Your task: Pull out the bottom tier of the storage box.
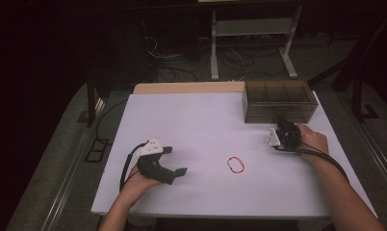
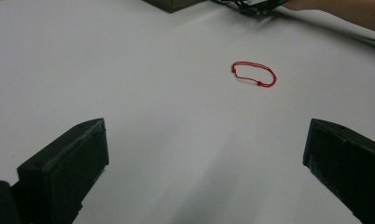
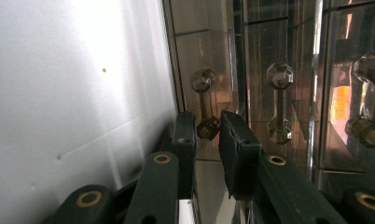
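A red string loop (image 1: 236,165) with small beads lies flat on the white table (image 1: 191,120), ahead of my left gripper (image 1: 178,160). In the left gripper view the string loop (image 2: 254,74) rests well beyond the wide open jaws of the left gripper (image 2: 204,154), which have nothing between them. My right gripper (image 1: 279,126) is at the front of a smoky clear drawer box (image 1: 278,101). In the right gripper view the right gripper (image 3: 208,128) has its jaws closed on one knob of a faceted drawer handle (image 3: 204,100).
Two more faceted handles (image 3: 280,102) (image 3: 370,93) sit on neighbouring drawer fronts. A tan board (image 1: 189,87) lies along the table's far edge beside the box. The right forearm (image 1: 341,187) and its cable cross the table's right side. Cables and a metal stand are on the floor behind.
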Motion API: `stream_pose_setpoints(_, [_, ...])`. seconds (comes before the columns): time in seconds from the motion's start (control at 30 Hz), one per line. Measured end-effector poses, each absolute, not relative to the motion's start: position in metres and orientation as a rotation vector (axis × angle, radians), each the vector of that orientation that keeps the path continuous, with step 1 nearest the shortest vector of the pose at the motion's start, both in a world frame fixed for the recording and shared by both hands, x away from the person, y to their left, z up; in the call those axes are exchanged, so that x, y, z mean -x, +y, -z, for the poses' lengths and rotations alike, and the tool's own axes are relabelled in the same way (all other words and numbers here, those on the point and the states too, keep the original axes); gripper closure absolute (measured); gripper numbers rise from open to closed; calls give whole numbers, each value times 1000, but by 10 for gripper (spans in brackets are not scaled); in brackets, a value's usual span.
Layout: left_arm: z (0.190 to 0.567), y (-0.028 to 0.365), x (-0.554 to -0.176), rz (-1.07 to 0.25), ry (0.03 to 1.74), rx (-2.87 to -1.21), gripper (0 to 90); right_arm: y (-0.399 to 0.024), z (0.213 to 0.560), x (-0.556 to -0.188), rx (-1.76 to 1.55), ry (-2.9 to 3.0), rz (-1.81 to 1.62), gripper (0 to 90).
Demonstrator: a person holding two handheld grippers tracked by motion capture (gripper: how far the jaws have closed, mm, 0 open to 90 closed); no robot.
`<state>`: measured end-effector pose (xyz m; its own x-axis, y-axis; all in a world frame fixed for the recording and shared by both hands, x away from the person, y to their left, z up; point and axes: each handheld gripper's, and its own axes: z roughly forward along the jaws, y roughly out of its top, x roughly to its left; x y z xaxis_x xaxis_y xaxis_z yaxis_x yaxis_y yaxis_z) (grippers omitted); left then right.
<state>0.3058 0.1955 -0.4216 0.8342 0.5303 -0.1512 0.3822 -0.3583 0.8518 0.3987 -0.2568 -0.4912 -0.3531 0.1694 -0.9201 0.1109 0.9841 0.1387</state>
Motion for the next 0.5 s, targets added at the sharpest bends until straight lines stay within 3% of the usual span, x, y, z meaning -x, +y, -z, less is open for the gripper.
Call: stream_pose_setpoints(0.5, [422, 195, -306, -184, 674, -1993, 0, -256, 494, -399, -182, 1918, -48, 756])
